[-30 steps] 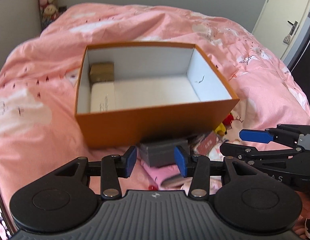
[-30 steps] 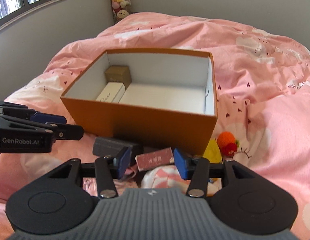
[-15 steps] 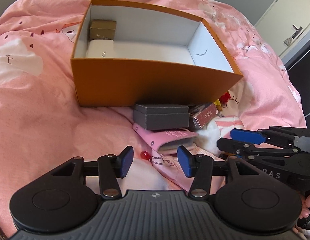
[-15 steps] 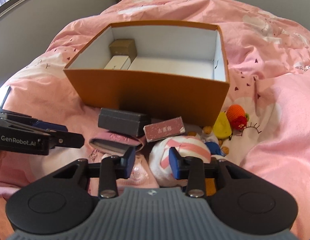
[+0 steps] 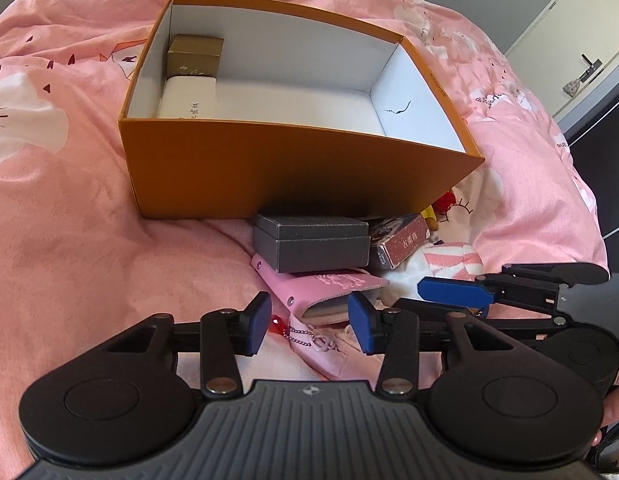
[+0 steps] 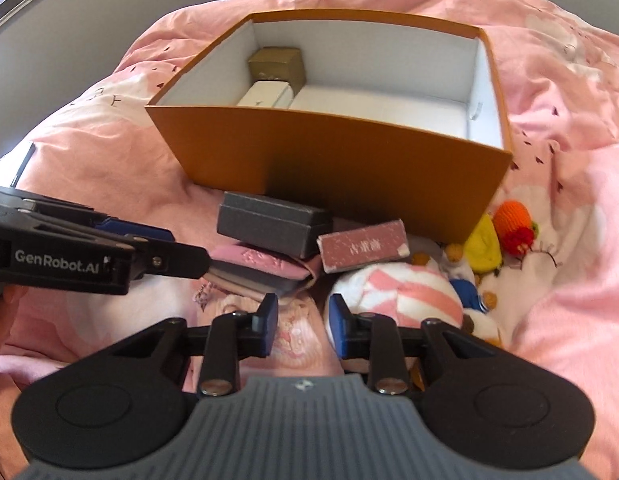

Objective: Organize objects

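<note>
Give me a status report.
Left hand-held gripper closing around wallet. Right hand-held gripper closing, empty. Grey box atop wallet.

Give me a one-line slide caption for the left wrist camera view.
Left gripper, jaws closing, over a pink wallet beneath a grey box, before the orange box.

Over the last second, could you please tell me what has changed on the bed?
Both grippers have come down toward the pile in front of the orange box. The left gripper now frames the pink wallet; the right gripper is closing, nothing clearly between its fingers. Neither holds anything. The grey box, red box and orange box's contents haven't moved.
</note>
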Motion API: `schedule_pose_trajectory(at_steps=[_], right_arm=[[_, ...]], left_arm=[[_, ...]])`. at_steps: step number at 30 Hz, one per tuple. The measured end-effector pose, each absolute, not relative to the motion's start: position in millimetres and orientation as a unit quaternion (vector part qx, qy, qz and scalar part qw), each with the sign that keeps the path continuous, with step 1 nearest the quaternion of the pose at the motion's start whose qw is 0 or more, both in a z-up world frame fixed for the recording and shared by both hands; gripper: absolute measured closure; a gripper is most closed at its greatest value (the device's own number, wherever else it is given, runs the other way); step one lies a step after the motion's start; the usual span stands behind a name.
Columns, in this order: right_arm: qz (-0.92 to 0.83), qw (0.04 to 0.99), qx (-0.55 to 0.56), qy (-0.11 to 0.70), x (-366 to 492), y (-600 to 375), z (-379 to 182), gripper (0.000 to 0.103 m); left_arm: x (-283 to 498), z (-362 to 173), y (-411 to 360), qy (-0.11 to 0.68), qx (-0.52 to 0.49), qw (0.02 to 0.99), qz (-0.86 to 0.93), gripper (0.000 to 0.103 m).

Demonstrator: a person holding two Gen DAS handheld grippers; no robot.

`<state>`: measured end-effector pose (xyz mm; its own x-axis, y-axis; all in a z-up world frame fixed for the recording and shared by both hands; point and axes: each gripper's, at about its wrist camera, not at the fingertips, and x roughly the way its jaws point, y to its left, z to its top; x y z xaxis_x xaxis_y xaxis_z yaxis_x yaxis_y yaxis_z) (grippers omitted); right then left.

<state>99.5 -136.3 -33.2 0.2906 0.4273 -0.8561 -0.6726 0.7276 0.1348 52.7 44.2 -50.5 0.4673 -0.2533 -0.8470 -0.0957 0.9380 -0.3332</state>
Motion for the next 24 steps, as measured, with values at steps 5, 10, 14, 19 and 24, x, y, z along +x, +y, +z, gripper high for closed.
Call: schedule_pose_trajectory(at_steps=[5,10,14,19,24], right_arm=[[0.358,0.787,-0.153,0.479,107,-122,-38,0.075],[0.371,0.779,-0.149,0.483,115,-115,-44,0.088],[0.373,0.781,-0.146,0.480,118,-115,-43,0.090],[0.368,0.767,-0.166,0.499,115,-117,-47,0.094],[0.355,0.781,-0.144,0.493,120,-122,-39,0.094]], left_arm=[[55,-51,41,0.525,-0.151,0.836,-0.060,0.051],[58,-57,42,0.536,-0.152,0.828,-0.062,0.051],[63,-64,56,0.544,-0.215,0.809,-0.057,0.051],[74,-72,68,0.559,-0.270,0.783,-0.038,0.051],[85,-87,76,0.570,-0.325,0.754,-0.027,0.047]])
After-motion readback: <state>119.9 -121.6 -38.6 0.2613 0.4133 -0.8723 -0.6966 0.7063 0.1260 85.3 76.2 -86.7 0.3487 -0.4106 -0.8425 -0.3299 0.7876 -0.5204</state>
